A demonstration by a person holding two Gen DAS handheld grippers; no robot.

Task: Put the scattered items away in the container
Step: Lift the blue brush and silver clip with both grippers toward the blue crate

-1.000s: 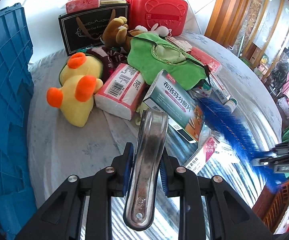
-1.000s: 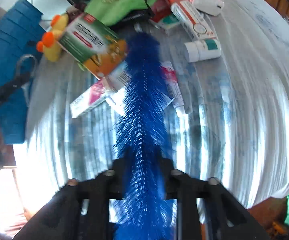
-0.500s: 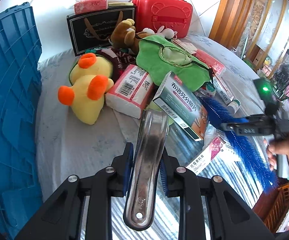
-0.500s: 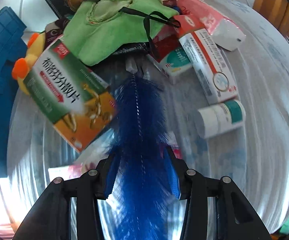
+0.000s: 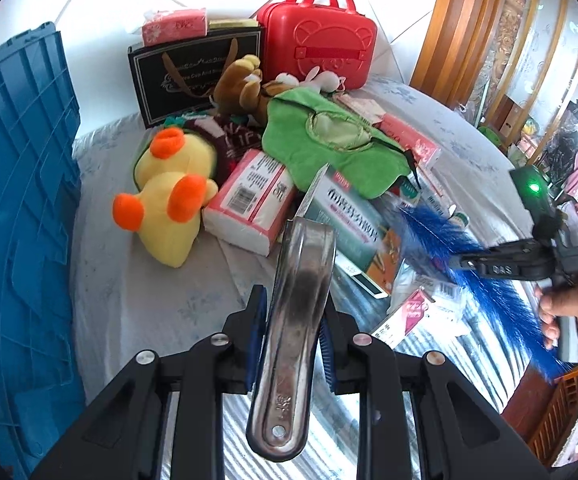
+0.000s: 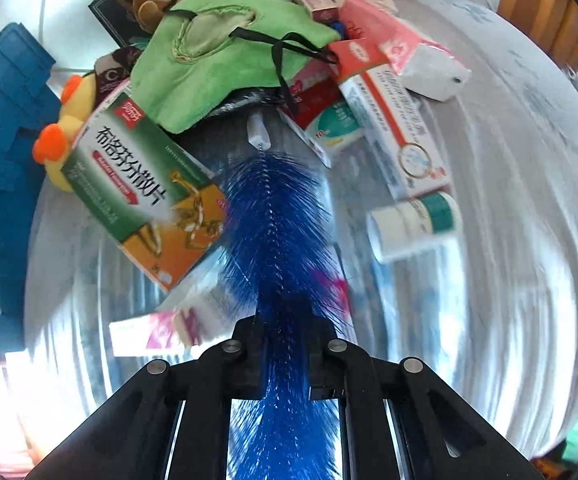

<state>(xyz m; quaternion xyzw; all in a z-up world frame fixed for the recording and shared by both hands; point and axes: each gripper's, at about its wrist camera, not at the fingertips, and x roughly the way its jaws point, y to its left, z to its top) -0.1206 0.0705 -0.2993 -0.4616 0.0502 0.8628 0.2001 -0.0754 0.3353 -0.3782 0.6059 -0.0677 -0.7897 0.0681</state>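
While the left gripper (image 5: 292, 332) clamped a metal tool (image 5: 293, 322) pointing to 12 o'clock, bare tablecloth (image 5: 149, 300) lay open beside the blue crate (image 5: 17, 216) at 9 o'clock. The right gripper (image 6: 283, 356) pinched the blue bottle brush (image 6: 275, 236), its long axis toward 12 o'clock, tip near the green cloth (image 6: 213, 48).

Both cams sit right behind their own gripper fingers, angled steeply down at the table (image 5: 137, 304). The left wrist view looks across the pile from close in, blue crate (image 5: 17, 216) on its left edge. The right wrist view looks down nearer and more overhead. Both catch the green medicine box (image 5: 349, 224) (image 6: 145, 196), green cloth (image 5: 329, 148) (image 6: 213, 60) and yellow duck toy (image 5: 169, 204) (image 6: 69, 128).
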